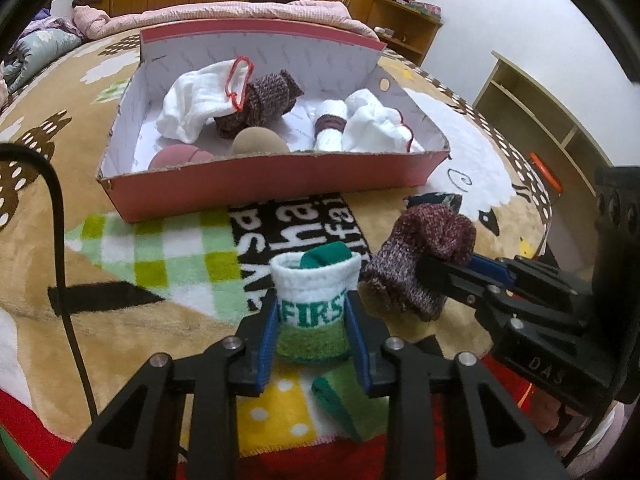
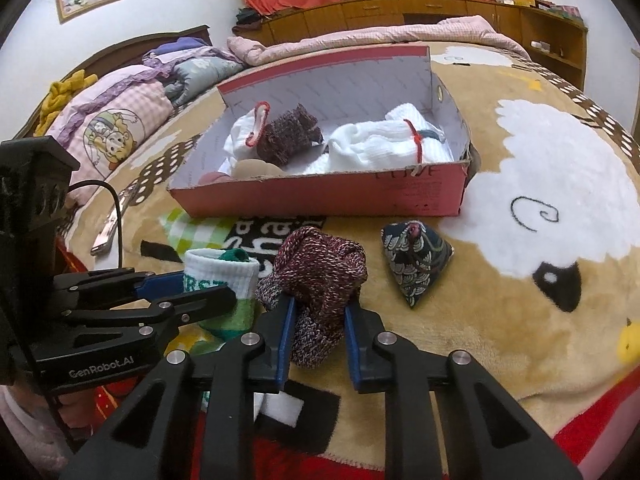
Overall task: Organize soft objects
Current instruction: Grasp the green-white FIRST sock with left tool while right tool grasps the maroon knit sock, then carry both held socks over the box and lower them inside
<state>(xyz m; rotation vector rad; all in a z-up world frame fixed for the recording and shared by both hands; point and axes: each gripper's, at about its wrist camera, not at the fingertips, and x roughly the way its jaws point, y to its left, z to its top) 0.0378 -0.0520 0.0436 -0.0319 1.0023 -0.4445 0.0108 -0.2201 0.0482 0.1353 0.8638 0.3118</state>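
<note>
My left gripper (image 1: 312, 316) is shut on a white and green sock (image 1: 314, 304) with "FIRST" on it, held just above the blanket. My right gripper (image 2: 318, 312) is shut on a maroon knitted sock (image 2: 320, 280); it also shows in the left wrist view (image 1: 424, 256). The two socks sit side by side in front of a pink shoebox (image 1: 276, 178) (image 2: 320, 196). The box holds white socks (image 1: 200, 100), another maroon knitted sock (image 1: 260, 100), a rolled white sock (image 1: 330, 124) and two round pads (image 1: 260, 142).
A dark patterned pyramid beanbag (image 2: 416, 264) lies on the blanket right of the maroon sock. A phone (image 2: 108, 232) with a black cable (image 1: 60, 240) lies at the left. Pillows (image 2: 116, 120) and a rolled quilt (image 2: 360, 36) are behind the box. A wooden shelf (image 1: 532, 108) stands at the right.
</note>
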